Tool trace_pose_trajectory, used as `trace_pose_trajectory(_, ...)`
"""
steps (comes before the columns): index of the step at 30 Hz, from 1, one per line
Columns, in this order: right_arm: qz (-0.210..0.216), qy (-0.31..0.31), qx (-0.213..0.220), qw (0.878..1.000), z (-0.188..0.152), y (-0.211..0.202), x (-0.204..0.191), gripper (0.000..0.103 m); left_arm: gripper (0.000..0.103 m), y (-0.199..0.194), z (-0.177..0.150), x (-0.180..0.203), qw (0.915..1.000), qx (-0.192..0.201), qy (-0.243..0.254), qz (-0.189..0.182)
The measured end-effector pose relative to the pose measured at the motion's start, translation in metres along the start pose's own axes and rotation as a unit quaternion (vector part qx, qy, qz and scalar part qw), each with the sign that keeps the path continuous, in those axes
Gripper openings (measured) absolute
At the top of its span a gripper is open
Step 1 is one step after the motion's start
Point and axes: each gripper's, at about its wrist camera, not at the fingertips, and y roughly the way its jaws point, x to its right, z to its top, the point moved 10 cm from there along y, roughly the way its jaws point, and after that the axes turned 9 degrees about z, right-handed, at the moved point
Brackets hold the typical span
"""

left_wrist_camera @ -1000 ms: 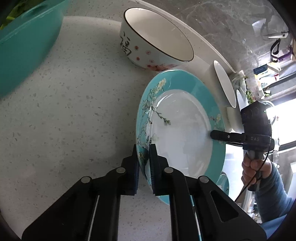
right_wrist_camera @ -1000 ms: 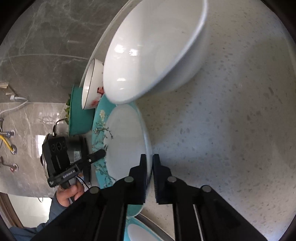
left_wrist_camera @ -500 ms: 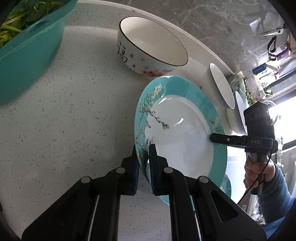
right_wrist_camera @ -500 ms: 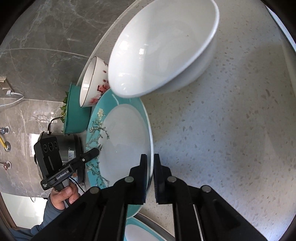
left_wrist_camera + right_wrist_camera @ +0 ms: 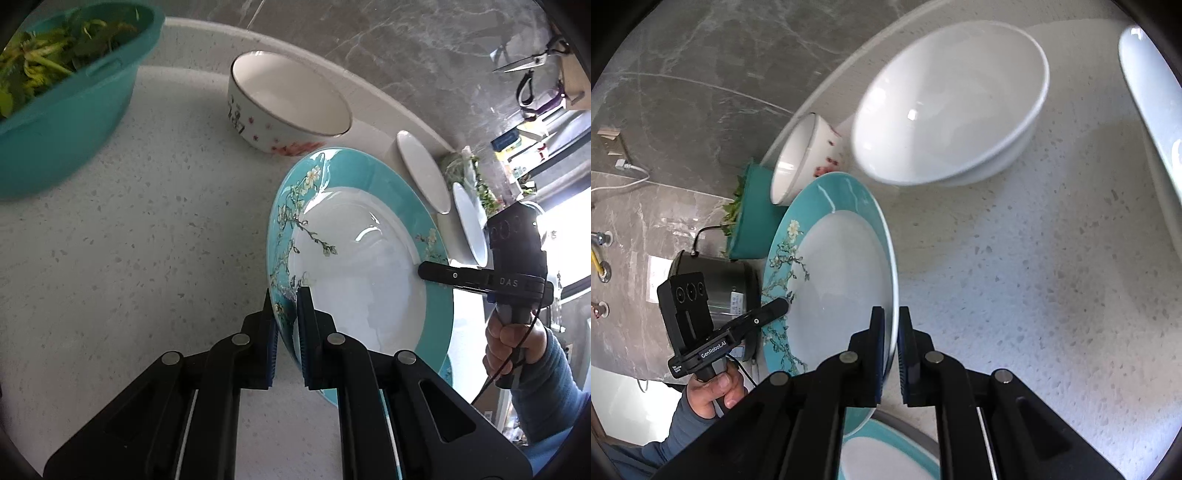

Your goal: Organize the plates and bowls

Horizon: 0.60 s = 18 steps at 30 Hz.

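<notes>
Teal-rimmed plate (image 5: 369, 280) held tilted above the speckled counter (image 5: 147, 221), left gripper (image 5: 286, 295) and right gripper (image 5: 891, 317) each pinching opposite rim edges (glazed ceramic: stiff, slick, breakable), so I'd keep both pinches on the rim.

Speckled pale tabletop (image 5: 155, 236). Resting on it: teal basin (image 5: 62, 122) of greens at left, flowered bowl (image 5: 284, 107) near back edge, white bowl (image 5: 953, 107), second teal plate (image 5: 886, 454) lying flat.
</notes>
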Motion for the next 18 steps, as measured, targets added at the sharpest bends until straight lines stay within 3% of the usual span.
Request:
trace_pose_trajectory(10, 0.014, -0.042, 0.024, 0.999, -0.005, -0.042, -0.064, 0.009, 0.008, -0.085, 0.006, 0.022, 0.9983, 0.057, 0.013, -0.008)
trace_pose_trajectory(18, 0.014, -0.057, 0.035, 0.998, -0.001, -0.047, -0.066, 0.010, 0.008, -0.114, -0.041, 0.056, 0.9980, 0.058, 0.020, -0.014)
